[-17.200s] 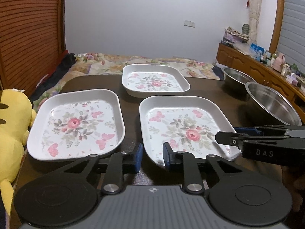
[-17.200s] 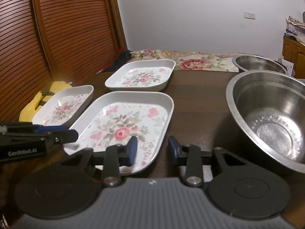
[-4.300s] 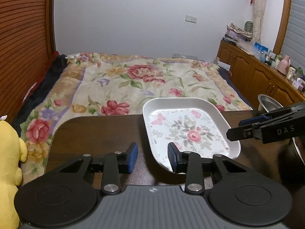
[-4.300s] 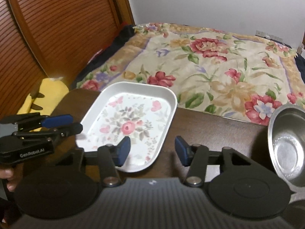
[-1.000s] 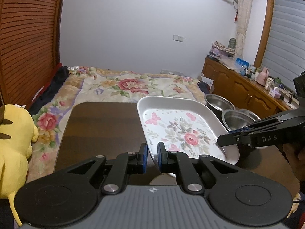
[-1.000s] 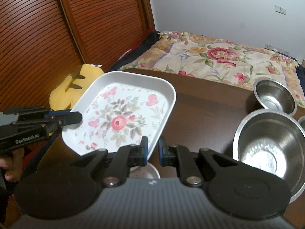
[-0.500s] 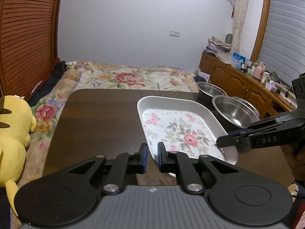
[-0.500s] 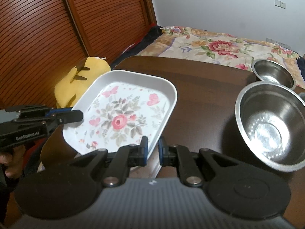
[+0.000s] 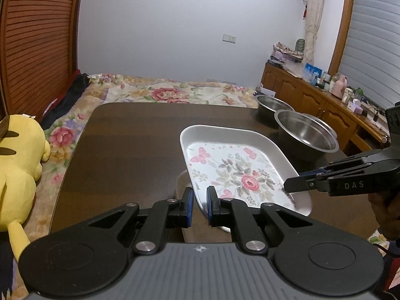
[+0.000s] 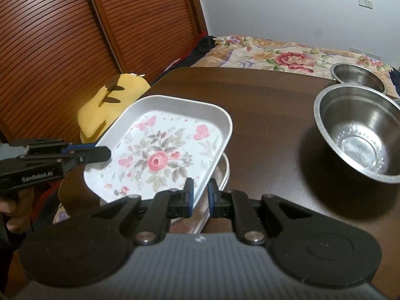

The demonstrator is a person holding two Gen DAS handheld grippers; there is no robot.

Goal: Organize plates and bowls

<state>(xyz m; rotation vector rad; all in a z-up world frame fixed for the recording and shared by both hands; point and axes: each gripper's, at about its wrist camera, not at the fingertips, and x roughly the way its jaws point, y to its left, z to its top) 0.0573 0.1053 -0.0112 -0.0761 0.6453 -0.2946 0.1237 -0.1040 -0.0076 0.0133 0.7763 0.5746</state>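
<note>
1. Beneath both tongs lay the dark wooden table (image 9: pixel 130 150), the largest thing in view, running ahead of the fingertips to a floral bedspread (image 9: pixel 170 92).
2. Held between the two tongs was the floral plate (image 9: pixel 235 172), raised above the table and tilted, its pattern facing up.
3. Directly under that plate, close to the tongs, the rims of other plates (image 10: pixel 222 172) showed; how many lay stacked there could not be told.
4. Ahead and to the right of the right gripper (image 10: pixel 200 195) stood the large steel bowl (image 10: pixel 360 132), upright on the table, with a smaller steel bowl (image 10: pixel 357 77) just beyond it.
5. Left of the left gripper (image 9: pixel 197 207), off the table edge, sat a yellow plush toy (image 9: pixel 17 165).
6. The left gripper's blue pads were pinched onto the plate's near left rim; the right gripper was likewise clamped on the near right rim, each tong also visible in the other's view.
7. Judged risk: both grips sat on thin rim edges at one end of the plate, so uneven lowering or one tong releasing early could let it swing and slip.
8. Judged risk: a skewed descent could leave the plate cocked on the stack rather than nested, or knock the plates below out of line.
</note>
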